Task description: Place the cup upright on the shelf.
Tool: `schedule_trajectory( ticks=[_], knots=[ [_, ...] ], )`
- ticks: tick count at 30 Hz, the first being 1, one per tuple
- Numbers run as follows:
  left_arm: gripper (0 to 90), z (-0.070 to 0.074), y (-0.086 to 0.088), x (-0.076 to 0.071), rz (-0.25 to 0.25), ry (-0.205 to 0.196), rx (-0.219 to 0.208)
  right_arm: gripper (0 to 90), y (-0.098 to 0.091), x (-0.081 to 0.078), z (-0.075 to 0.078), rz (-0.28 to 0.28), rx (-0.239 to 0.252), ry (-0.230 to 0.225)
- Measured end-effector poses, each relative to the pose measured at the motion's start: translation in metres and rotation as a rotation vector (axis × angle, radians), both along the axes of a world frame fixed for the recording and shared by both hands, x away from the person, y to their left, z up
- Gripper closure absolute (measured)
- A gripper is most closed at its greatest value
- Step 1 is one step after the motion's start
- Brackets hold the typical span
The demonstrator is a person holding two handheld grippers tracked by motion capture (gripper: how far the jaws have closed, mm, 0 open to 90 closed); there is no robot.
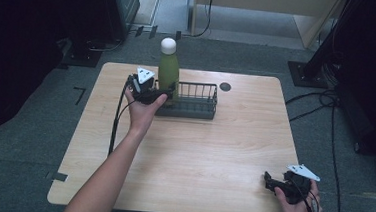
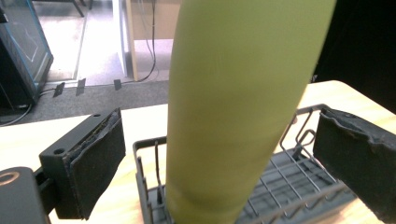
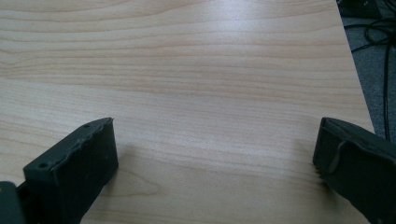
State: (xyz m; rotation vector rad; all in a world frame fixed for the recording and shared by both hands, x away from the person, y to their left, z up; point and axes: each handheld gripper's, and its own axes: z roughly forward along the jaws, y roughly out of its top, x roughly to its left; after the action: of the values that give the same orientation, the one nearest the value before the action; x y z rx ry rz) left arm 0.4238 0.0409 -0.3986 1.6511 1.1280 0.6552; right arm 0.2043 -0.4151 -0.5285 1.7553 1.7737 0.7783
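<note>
A tall green bottle [image 1: 169, 72] with a white cap [image 1: 168, 45] stands upright in the left end of a dark wire basket [image 1: 196, 104] at the back of the wooden table [image 1: 198, 152]. My left gripper [image 1: 155, 91] is at the basket's left end. In the left gripper view the green bottle [image 2: 233, 107] rises between the gripper's [image 2: 219, 140] jaws, which stand open with a gap on each side. The wire basket [image 2: 299, 182] lies below it. My right gripper [image 1: 269, 180] rests low near the table's front right corner, open [image 3: 215, 140] over bare wood.
A small dark round disc [image 1: 225, 86] is set in the tabletop just right of the basket. Cables [image 1: 326, 103] lie on the grey floor to the right, and dark equipment [image 1: 118, 6] stands at the back left. The right table edge [image 3: 355, 79] is close to my right gripper.
</note>
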Motion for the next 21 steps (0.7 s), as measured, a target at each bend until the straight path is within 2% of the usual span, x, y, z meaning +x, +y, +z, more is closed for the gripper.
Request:
schedule_trajectory(
  ticks=[4, 11, 14, 15, 21],
  knots=[
    [2.6, -0.001, 0.004, -0.009, -0.012, -0.003, 0.005, 0.0, 0.000, 0.000, 0.000, 0.000, 0.000, 0.000],
    [2.5, -0.007, 0.013, -0.035, -0.031, -0.014, 0.012, 0.0, 0.000, 0.000, 0.000, 0.000, 0.000, 0.000],
    [2.5, -0.008, 0.017, -0.042, -0.026, -0.017, 0.005, 0.0, 0.000, 0.000, 0.000, 0.000, 0.000, 0.000],
    [2.5, -0.009, 0.022, -0.048, -0.022, -0.018, -0.005, 0.0, 0.000, 0.000, 0.000, 0.000, 0.000, 0.000],
    [2.5, -0.014, 0.034, -0.062, -0.013, -0.022, -0.005, 0.0, 0.000, 0.000, 0.000, 0.000, 0.000, 0.000]
  ],
)
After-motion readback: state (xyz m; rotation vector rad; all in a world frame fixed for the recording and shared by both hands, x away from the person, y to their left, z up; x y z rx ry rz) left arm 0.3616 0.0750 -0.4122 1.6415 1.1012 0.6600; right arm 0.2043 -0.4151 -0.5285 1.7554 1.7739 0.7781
